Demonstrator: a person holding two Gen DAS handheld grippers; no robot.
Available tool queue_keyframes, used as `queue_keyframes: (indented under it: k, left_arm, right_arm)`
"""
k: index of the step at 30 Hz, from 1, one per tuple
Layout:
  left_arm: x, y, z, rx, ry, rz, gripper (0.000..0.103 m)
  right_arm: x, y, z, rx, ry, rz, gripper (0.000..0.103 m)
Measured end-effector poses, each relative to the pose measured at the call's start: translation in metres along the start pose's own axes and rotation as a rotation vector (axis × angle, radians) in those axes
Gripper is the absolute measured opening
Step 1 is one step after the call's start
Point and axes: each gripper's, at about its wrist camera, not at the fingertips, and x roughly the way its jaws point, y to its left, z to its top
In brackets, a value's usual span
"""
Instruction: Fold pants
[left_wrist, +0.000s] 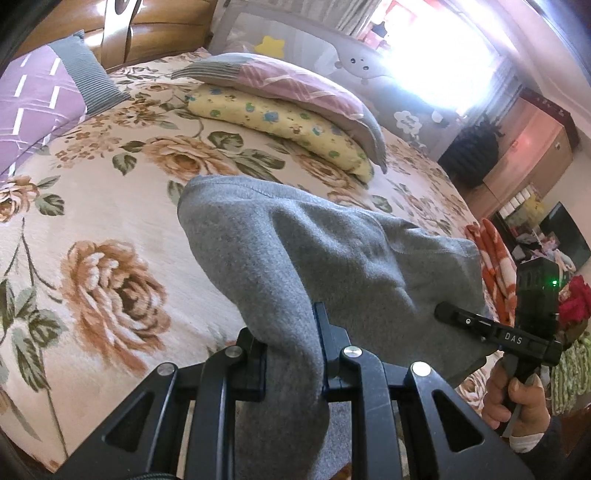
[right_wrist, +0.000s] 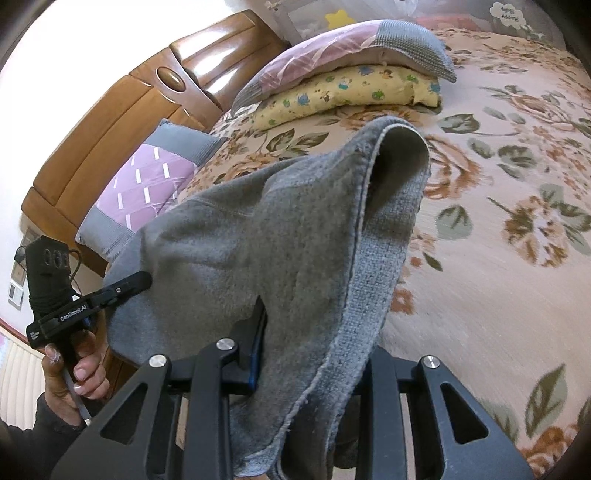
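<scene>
The grey fleece pants (left_wrist: 295, 258) hang in the air above the flowered bed, stretched between my two grippers. My left gripper (left_wrist: 291, 354) is shut on one part of the cloth, which bunches over its fingers. My right gripper (right_wrist: 295, 343) is shut on another part of the pants (right_wrist: 277, 240), with a hemmed edge folded over its right side. Each gripper shows in the other's view: the right one (left_wrist: 443, 310) at the far right, the left one (right_wrist: 144, 280) at the left, both biting the cloth.
The bed cover (left_wrist: 110, 206) has big brown roses. A yellow pillow (left_wrist: 280, 125) under a pink-grey one (left_wrist: 288, 85) lies at the back, a purple-grey pillow (left_wrist: 37, 99) by the wooden headboard (right_wrist: 110, 122). An orange blanket (left_wrist: 491, 254) lies at the bed's right edge.
</scene>
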Motion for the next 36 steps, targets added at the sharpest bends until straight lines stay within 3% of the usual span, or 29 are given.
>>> queue_keyframes:
  k: [11, 20, 23, 25, 28, 36]
  left_arm:
    - [0.027, 0.018, 0.017, -0.013, 0.022, 0.026, 0.019]
    - [0.06, 0.034, 0.004, -0.013, 0.091, 0.047, 0.019]
    - [0.064, 0.042, -0.008, -0.02, 0.107, 0.045, 0.021]
    - [0.062, 0.047, -0.014, -0.024, 0.111, 0.042, 0.025]
    - [0.056, 0.053, -0.022, -0.028, 0.111, 0.033, 0.026]
    - [0.028, 0.047, -0.024, 0.037, 0.098, 0.092, 0.027]
  right_arm:
    - [0.034, -0.003, 0.024, -0.009, 0.034, -0.023, 0.029]
    - [0.064, -0.026, 0.023, 0.019, 0.094, -0.034, 0.03]
    - [0.074, -0.033, 0.019, 0.027, 0.118, -0.051, 0.043]
    - [0.074, -0.04, 0.016, 0.041, 0.121, -0.077, 0.06]
    - [0.07, -0.047, 0.011, 0.043, 0.118, -0.1, 0.068]
    - [0.044, -0.059, 0.008, 0.076, 0.066, -0.153, 0.071]
